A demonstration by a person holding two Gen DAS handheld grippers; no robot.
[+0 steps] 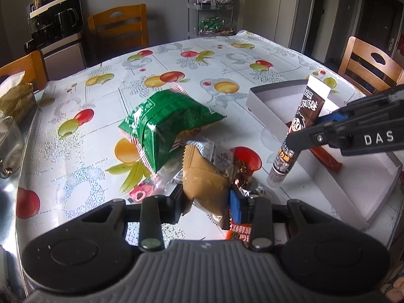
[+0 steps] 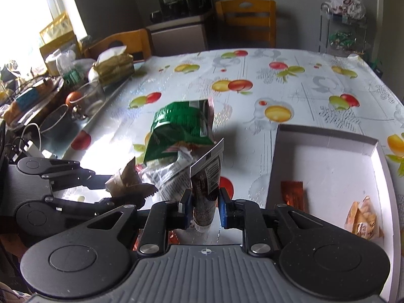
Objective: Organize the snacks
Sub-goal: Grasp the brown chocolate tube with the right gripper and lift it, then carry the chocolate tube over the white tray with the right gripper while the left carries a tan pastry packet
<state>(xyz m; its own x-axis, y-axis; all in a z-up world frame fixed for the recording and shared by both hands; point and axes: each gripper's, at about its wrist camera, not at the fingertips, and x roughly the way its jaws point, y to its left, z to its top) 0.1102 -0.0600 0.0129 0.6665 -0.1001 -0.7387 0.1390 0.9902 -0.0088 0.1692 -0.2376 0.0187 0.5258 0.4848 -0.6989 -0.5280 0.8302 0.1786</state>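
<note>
My left gripper (image 1: 208, 199) is shut on a tan snack packet (image 1: 204, 176), held over a pile of snacks on the table; it also shows in the right wrist view (image 2: 128, 179). My right gripper (image 2: 203, 205) is shut on a brown tube-shaped snack (image 2: 205, 189), held upright above the table beside the white box (image 2: 325, 169); the tube also shows in the left wrist view (image 1: 298, 131). A green chip bag (image 1: 164, 126) lies in the pile behind. The box holds an orange wrapper (image 2: 293, 193) and a yellow packet (image 2: 363, 218).
The fruit-print tablecloth (image 1: 202, 63) covers the table. Wooden chairs (image 1: 118, 25) stand around it. A glass bowl (image 2: 91, 97) and clutter sit at the left edge. A metal rack (image 2: 343, 27) with a bag stands at the far corner.
</note>
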